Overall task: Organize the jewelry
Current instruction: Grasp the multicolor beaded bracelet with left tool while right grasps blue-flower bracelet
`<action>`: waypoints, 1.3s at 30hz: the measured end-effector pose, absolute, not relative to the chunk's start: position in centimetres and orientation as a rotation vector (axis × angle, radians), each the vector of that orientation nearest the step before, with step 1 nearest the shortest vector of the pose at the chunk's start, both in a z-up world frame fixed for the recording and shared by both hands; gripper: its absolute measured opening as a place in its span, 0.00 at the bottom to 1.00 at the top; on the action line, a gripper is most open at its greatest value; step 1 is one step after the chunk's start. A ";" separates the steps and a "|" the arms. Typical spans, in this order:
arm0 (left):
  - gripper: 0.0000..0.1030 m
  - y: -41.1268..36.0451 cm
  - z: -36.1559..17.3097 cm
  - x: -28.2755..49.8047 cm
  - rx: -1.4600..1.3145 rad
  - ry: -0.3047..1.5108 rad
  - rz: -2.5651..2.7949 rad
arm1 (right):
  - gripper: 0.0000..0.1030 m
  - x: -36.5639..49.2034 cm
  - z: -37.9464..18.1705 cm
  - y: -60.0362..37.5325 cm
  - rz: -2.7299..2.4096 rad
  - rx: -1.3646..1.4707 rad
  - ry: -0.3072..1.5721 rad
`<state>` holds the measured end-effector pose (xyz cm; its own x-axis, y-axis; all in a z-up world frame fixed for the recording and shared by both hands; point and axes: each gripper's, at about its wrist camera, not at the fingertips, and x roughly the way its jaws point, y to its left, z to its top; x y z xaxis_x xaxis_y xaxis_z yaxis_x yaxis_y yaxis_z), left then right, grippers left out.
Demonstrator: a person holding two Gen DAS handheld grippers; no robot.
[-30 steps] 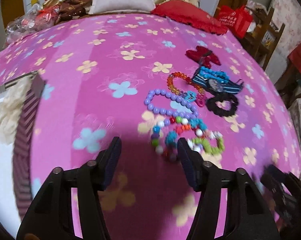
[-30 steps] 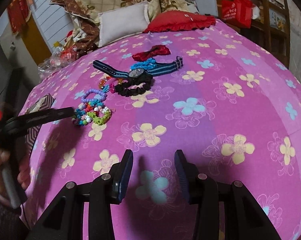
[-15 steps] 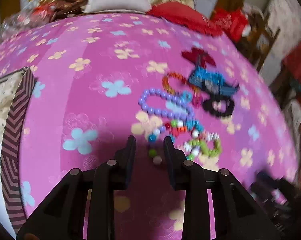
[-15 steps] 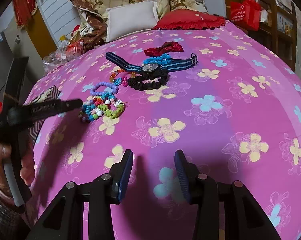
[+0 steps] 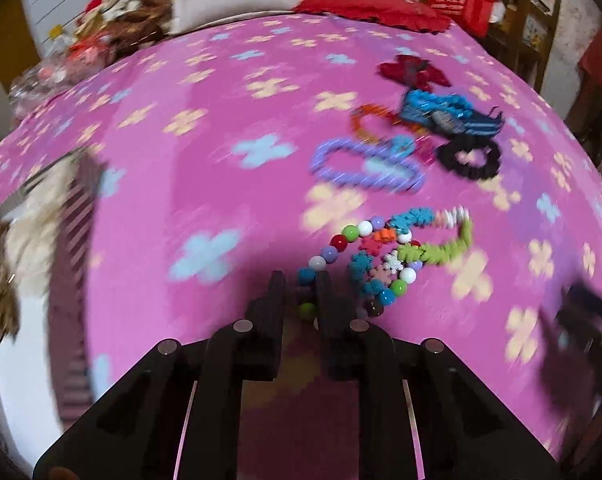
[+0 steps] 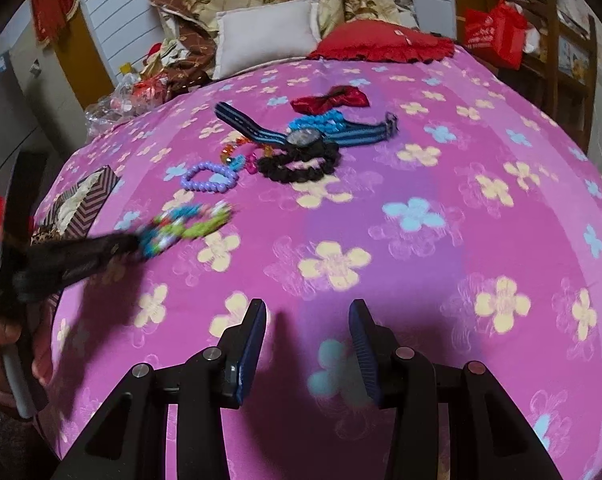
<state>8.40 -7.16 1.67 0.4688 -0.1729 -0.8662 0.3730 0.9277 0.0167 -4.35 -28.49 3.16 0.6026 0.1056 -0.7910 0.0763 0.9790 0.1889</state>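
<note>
Pink flowered bedding (image 5: pixel 229 128) is spread under everything; on it, nearer than the purple bracelet (image 5: pixel 365 164), a bead bracelet (image 5: pixel 353 236) is pinched at one bead by the left gripper (image 5: pixel 299 292). It is judged light, limp and slippery. The right gripper (image 6: pixel 307 344) is held spread. Much is blurred

The left gripper (image 5: pixel 300 294) is clamped on the near end of a multicoloured bead bracelet (image 5: pixel 385 256), whose loop trails up and right over the pink flowered bedspread (image 5: pixel 221 128). Beyond it lie a purple bead bracelet (image 5: pixel 365 166) (badly blurred), a black scrunchie (image 5: pixel 469 158), a blue striped watch (image 5: pixel 449 118) and a red bow (image 5: pixel 411 72). A striped box (image 5: pixel 67 232) sits at the left edge.
</note>
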 end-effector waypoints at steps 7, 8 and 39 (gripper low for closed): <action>0.13 -1.4 1.3 5.8 0.069 1.024 -0.391 | 0.40 0.2 4.2 -23.2 0.149 0.138 0.937; 0.13 -1.1 1.3 5.7 0.046 1.020 -0.398 | 0.40 1.3 4.1 -21.9 0.174 0.128 0.947; 0.50 -2.0 1.0 5.5 0.024 0.913 -0.488 | 0.42 2.9 1.6 -23.9 -0.065 0.039 0.952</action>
